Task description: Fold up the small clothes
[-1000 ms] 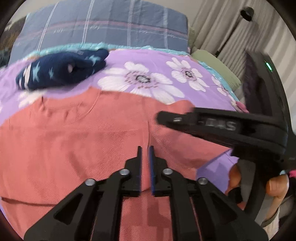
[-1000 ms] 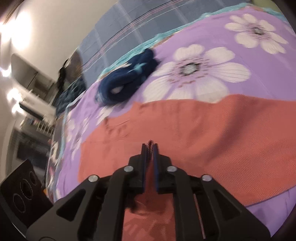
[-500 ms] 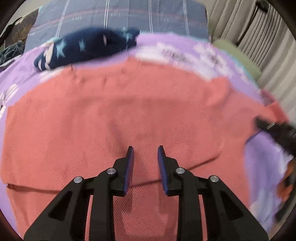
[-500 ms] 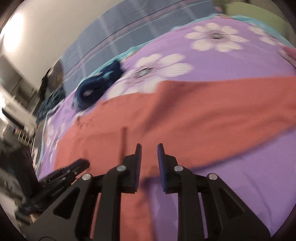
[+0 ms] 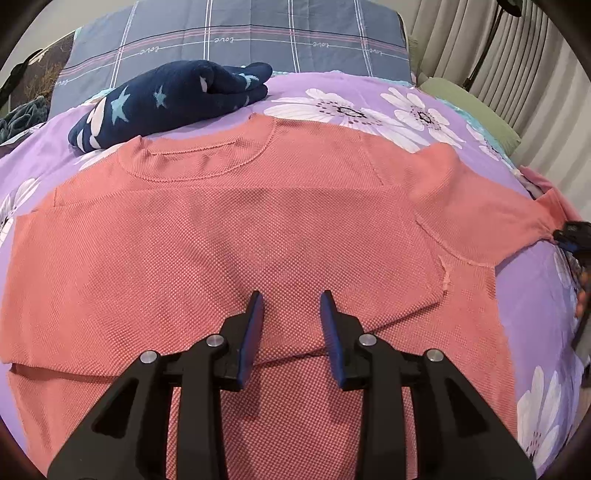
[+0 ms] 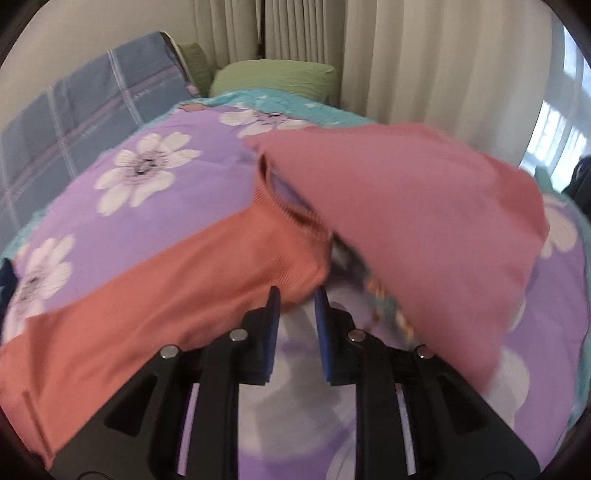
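A coral knit shirt lies flat on the purple flowered bedspread, with its lower part folded up over the body. My left gripper hovers over that fold's edge. Its jaws are opening and nothing is between them. Off to the right, my right gripper shows at the end of the shirt's right sleeve. In the right wrist view, this gripper stands open, a narrow gap between its pads. The sleeve cuff lies just past its tips, not pinched.
A rolled navy garment with stars sits above the shirt's collar. A pink garment lies right of the sleeve cuff, over a printed cloth. A plaid pillow, a green pillow and curtains are at the back.
My left gripper let go of the shirt's fold and spread its jaws. My right gripper released the cloth and swung right, from the shirt's body to the sleeve end.
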The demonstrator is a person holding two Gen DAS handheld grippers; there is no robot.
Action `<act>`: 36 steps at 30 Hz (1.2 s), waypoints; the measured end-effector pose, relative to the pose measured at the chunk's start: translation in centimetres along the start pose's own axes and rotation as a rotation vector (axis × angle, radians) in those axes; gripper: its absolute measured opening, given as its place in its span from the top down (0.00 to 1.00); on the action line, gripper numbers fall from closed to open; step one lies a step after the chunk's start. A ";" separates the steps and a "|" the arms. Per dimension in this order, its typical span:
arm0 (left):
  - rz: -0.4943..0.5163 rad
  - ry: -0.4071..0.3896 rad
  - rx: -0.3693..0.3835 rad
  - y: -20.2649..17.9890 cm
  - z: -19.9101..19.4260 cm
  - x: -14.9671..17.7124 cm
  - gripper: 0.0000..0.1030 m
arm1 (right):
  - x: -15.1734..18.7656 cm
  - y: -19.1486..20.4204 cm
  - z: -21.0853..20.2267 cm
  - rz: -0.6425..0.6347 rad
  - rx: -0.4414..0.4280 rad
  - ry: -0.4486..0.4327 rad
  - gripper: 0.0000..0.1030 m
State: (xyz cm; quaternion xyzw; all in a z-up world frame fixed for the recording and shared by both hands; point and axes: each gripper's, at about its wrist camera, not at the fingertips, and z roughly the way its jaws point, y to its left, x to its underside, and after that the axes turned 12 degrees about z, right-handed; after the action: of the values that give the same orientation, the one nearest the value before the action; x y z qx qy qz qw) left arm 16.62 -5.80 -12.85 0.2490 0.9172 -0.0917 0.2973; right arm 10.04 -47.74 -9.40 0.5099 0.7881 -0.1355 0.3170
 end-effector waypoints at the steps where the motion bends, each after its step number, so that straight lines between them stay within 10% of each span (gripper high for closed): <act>1: -0.001 0.001 0.007 0.1 -0.1 0.0 0.68 | -0.3 0.1 0.7 0.013 -0.008 0.016 0.81; 9: -0.032 -0.009 0.053 0.7 -0.5 0.0 0.68 | -1.4 0.8 -1.3 0.071 -0.165 -0.050 0.99; 22: -0.096 -0.055 0.105 2.8 -3.0 0.5 0.65 | 6.7 12.0 -12.6 -0.211 -0.896 0.181 0.99; 36: -0.173 -0.093 0.301 2.4 -2.7 -0.8 0.53 | 15.5 13.4 -11.5 -0.439 -0.927 0.402 0.99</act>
State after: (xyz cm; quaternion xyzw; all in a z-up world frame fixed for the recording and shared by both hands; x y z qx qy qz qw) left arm 17.06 -3.15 -10.24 0.2062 0.8964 -0.2647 0.2897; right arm 13.50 -24.51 -9.07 0.1561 0.8982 0.2629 0.3159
